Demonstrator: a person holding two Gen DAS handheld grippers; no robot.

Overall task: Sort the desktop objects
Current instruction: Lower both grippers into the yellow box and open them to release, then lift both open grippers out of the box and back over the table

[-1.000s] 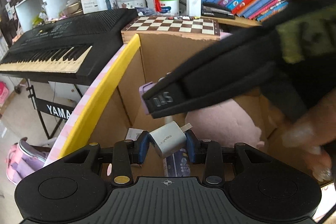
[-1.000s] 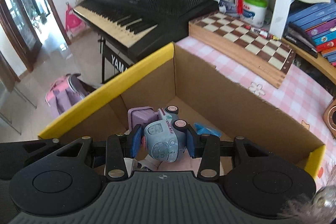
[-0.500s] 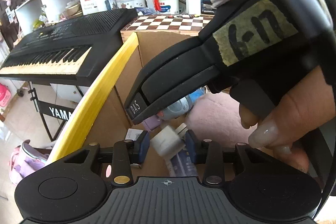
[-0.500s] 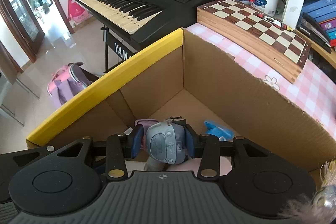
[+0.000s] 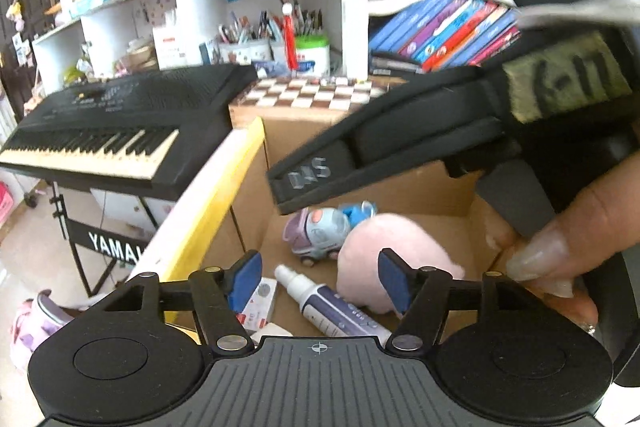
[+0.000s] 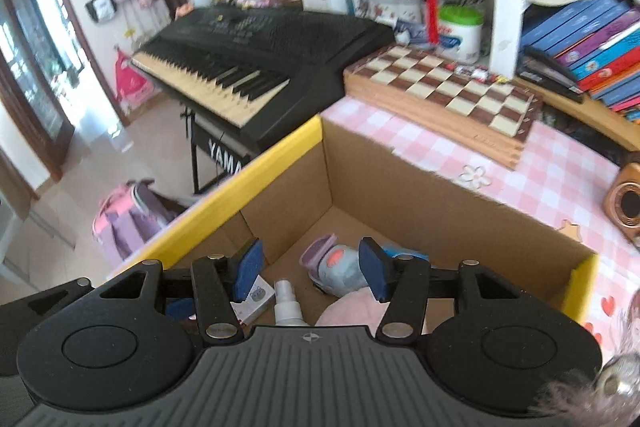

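Over the open brown cardboard box with a yellow top edge [image 6: 256, 171], both pairs of tongs hang spread and empty. From the left wrist view, the left tongs [image 5: 318, 277] show their blue pads wide apart with nothing between them; the right tongs [image 6: 308, 265], seen from their own camera, are likewise spread and hold nothing.

Inside the box lie the sorted things: a pale blue and purple plastic toy car [image 5: 320, 229] toward the far side, a pink plush toy [image 5: 384, 259] just right of it and touching it, a white and purple spray bottle [image 5: 328, 303] lying on its side nearer the camera, and a small white card box with a red mark [image 5: 258, 301] at the near left. The person's right hand [image 5: 580, 231], holding the black handle of the right tool, fills the right of the left view.

The box stands on a counter covered in pink and white checked cloth [image 6: 552, 163], with a wooden chessboard [image 6: 448, 87] at the far side.

Judging by the empty tongs above the box, a drop-off step looks finished. The next move probably calls for lifting both tools clear of the box walls and turning toward whatever is unsorted on the counter; no such item is plainly in view.
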